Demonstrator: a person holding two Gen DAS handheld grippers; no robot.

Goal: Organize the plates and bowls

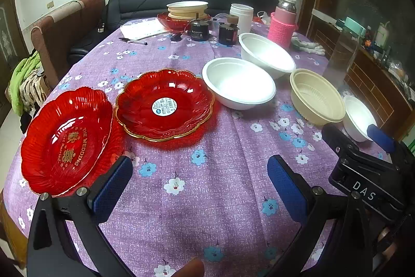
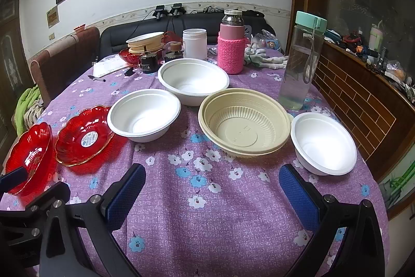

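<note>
Two spread, empty grippers, left (image 1: pixel 199 186) and right (image 2: pixel 212 188), above red plates (image 1: pixel 164 104), white bowls (image 2: pixel 144 114) and a beige bowl (image 2: pixel 245 121).

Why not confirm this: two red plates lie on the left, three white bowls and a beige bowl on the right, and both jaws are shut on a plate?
Wrong on the jaws only: both wrist views show the left gripper and right gripper open, holding nothing.

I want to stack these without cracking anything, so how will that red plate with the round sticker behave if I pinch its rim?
The red plate with the sticker looks like glossy, thin, see-through plastic, so probably light and slippery. Its shallow scalloped rim gives the pads little to hold, so it may tilt or slip.
</note>
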